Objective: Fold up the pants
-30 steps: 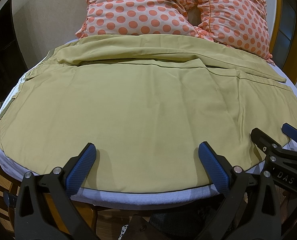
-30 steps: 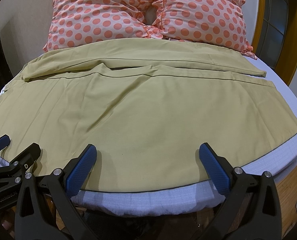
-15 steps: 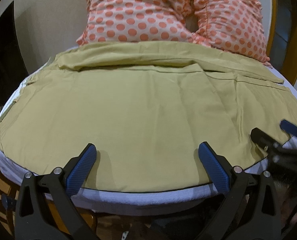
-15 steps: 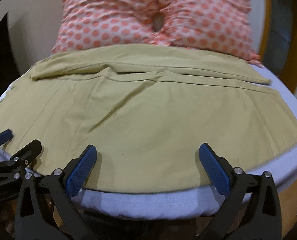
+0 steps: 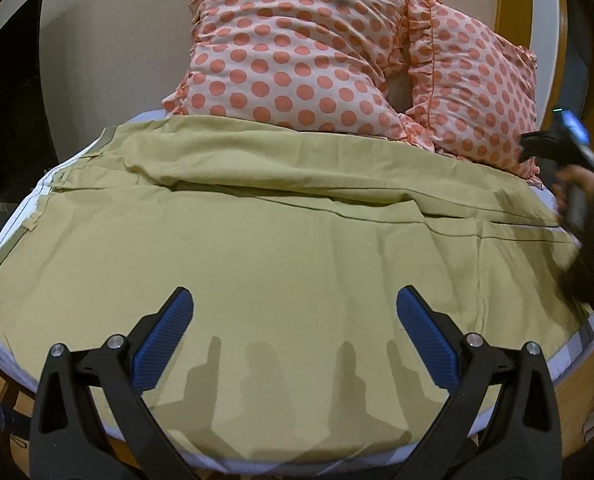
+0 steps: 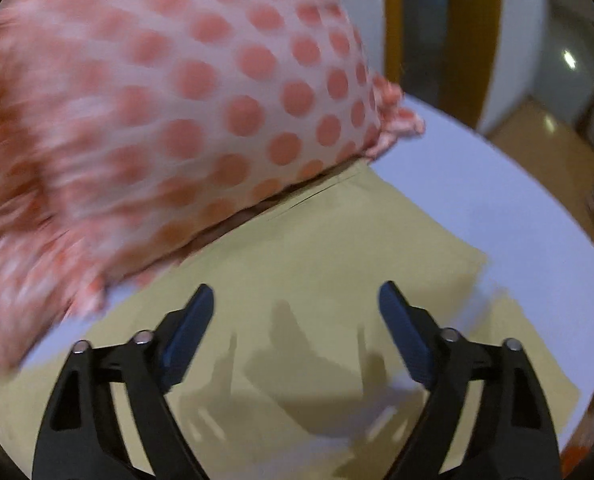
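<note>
Right gripper [image 6: 297, 320] nearest the pants' [image 5: 289, 264] far right corner, by the pillows [image 5: 297, 52].
Pants lie lengthwise across the bed [image 6: 497, 208]; left gripper [image 5: 295, 328] hangs over the near edge, both jaws apart, empty.

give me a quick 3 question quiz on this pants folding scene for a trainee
1. True or false: the left gripper is shut on the pants.
2. What pattern do the pillows have?
A) stripes B) orange dots C) plain white
3. Fill in: in the right wrist view, the right gripper hangs open over the pants' corner beside the ______.

Key: 1 false, it is open above them. 2 B. 3 pillow.
</note>
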The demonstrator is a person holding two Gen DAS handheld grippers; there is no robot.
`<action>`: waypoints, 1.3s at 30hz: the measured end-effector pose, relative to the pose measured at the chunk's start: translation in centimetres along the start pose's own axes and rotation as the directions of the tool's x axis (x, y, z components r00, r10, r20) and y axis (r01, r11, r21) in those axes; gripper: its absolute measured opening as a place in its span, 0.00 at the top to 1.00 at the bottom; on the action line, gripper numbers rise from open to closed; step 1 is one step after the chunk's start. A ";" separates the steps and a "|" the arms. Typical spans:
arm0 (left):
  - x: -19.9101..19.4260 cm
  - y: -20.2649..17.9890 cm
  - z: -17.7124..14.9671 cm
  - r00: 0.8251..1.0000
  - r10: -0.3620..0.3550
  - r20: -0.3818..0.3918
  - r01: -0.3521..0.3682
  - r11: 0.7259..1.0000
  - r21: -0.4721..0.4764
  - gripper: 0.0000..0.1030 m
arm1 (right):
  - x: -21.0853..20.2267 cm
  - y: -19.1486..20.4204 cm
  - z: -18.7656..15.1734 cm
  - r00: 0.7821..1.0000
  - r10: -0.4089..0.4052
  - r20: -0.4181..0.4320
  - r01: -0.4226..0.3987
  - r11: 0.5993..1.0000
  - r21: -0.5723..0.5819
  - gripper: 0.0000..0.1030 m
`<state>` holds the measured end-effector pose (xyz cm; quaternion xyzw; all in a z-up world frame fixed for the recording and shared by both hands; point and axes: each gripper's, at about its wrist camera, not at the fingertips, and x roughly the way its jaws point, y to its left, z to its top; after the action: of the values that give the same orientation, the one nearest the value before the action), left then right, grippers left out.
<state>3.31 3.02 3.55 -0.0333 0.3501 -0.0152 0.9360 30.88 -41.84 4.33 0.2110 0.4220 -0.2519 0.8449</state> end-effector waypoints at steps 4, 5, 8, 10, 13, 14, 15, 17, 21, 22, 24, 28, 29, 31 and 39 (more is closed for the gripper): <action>0.4 0.2 0.5 1.000 0.020 0.019 -0.020 1.000 0.016 0.02 | 7.3 1.6 4.0 0.989 -0.131 -0.073 0.137 0.987 0.083 0.24; 0.6 0.3 0.7 0.999 0.027 0.023 -0.028 0.999 0.021 0.02 | 8.2 1.9 4.4 0.987 -0.134 -0.084 0.142 0.985 0.101 0.24; 1.4 0.6 0.9 0.999 0.029 0.022 -0.029 0.999 0.023 0.02 | 10.1 2.6 5.2 0.983 -0.162 -0.088 0.174 0.974 0.144 0.22; 2.0 0.6 0.9 1.000 0.022 0.008 -0.022 1.000 0.021 0.02 | 10.8 3.3 5.0 0.974 -0.216 -0.063 0.222 0.969 0.104 0.19; 2.7 0.2 0.7 1.000 0.006 -0.009 -0.006 1.000 0.026 0.02 | 11.0 3.0 4.2 0.983 -0.186 0.007 0.185 0.981 0.054 0.27; 2.8 0.2 0.6 1.000 0.002 -0.010 -0.002 1.000 0.028 0.02 | 10.7 2.7 3.9 0.984 -0.173 0.029 0.172 0.984 0.040 0.34; 2.8 0.2 0.5 1.000 0.000 -0.011 0.000 1.000 0.028 0.02 | 10.6 2.4 3.7 0.986 -0.163 0.046 0.161 0.986 0.036 0.57; 2.6 0.3 0.4 1.000 0.000 -0.008 0.000 1.000 0.023 0.02 | 10.5 1.1 3.4 0.989 -0.130 0.066 0.126 0.990 0.061 0.76; 1.9 0.8 0.3 1.000 0.013 -0.004 -0.013 1.000 0.000 0.02 | 10.6 -1.6 3.3 0.997 -0.006 0.075 -0.004 0.991 0.137 0.93; 1.7 1.0 0.3 1.000 0.018 -0.005 -0.018 1.000 -0.009 0.02 | 10.5 -2.5 3.1 0.996 0.043 0.079 -0.056 0.984 0.169 0.95; 1.0 1.4 0.2 1.000 0.023 0.000 -0.023 0.999 -0.027 0.02 | 9.3 -5.4 2.7 0.978 0.162 0.129 -0.189 0.953 0.239 0.95; -0.5 2.5 0.0 0.999 0.025 0.032 -0.022 0.998 -0.064 0.02 | 4.3 -9.4 0.8 0.902 0.363 0.234 -0.418 0.870 0.262 0.96; -0.7 2.9 0.0 0.999 0.019 0.039 -0.016 0.997 -0.074 0.02 | 2.7 -10.9 -0.4 0.876 0.408 0.256 -0.469 0.844 0.260 0.96; -1.0 3.5 0.0 0.999 0.004 0.049 0.000 0.996 -0.090 0.02 | -0.2 -15.6 -2.3 0.825 0.485 0.290 -0.556 0.789 0.262 0.96; -2.0 5.7 2.1 0.988 -0.106 0.113 0.122 0.983 -0.138 0.02 | -4.8 -21.0 -14.5 0.833 0.544 0.100 -0.533 0.739 0.411 0.89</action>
<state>3.24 8.95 6.01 -0.1219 0.2979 -0.0416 0.9459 6.91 -48.84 -2.80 0.5049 0.2892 -0.0794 0.8094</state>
